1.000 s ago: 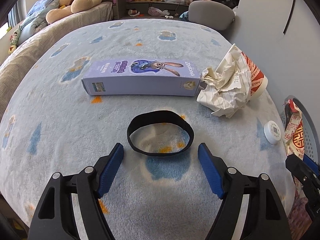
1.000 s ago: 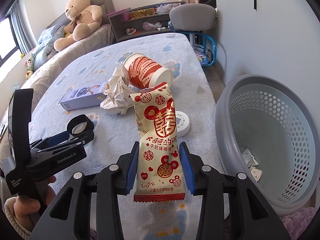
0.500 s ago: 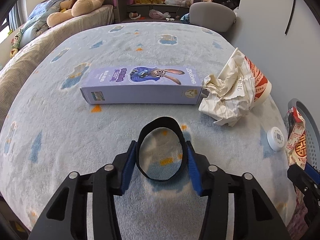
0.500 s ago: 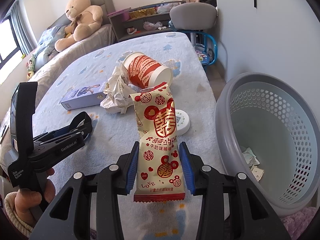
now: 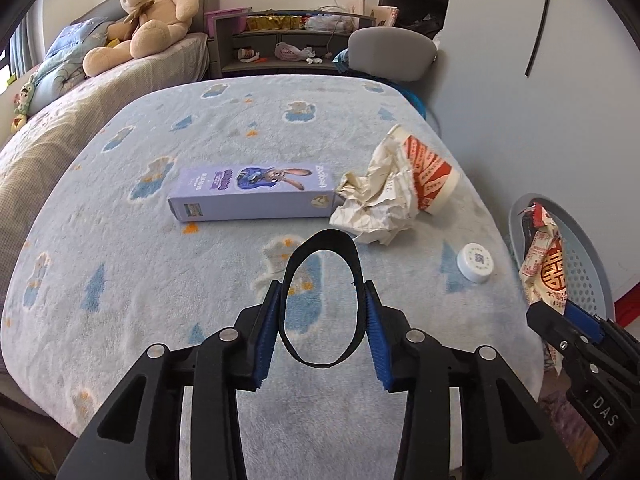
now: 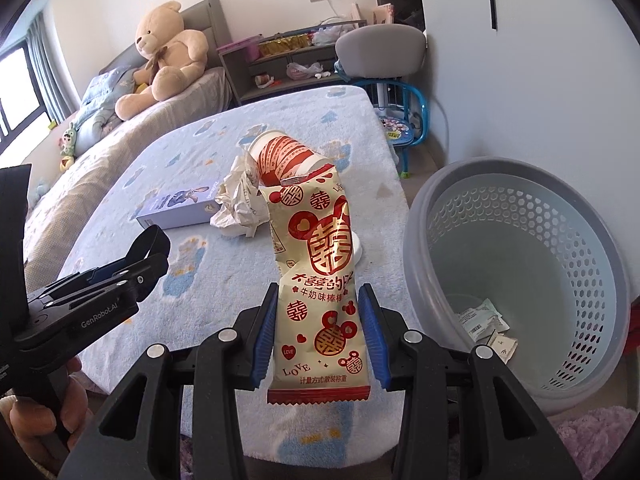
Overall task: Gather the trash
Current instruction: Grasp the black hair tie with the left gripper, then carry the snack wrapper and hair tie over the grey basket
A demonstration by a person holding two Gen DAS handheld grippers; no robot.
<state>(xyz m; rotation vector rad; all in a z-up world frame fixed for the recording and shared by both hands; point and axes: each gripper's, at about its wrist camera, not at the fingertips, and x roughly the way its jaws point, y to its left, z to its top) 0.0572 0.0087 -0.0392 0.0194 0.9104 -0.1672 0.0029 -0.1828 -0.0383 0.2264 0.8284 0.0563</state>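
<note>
Black stretchy fabric band [image 5: 322,300], squeezed into a tall oval, is pinched between the blue ribbed pads [image 5: 267,336] of the left gripper [image 5: 322,334], held up over the fluffy pale-blue blanket with blue and orange prints [image 5: 120,264]. The right gripper [image 6: 319,330] is clamped on a glossy cream snack wrapper with red Chinese print [image 6: 320,280], standing upright, just beside the round grey perforated plastic basket [image 6: 592,248], which has a few paper scraps [image 6: 486,326] at the bottom. Still lying on the blanket: a long lilac cardboard box with a cartoon rabbit [image 5: 252,196], a crumpled off-white paper wad [image 5: 376,204] touching a tipped-over red-and-white paper cup [image 5: 432,178], and a small round white plastic cap [image 5: 476,262] nearer the edge.
</note>
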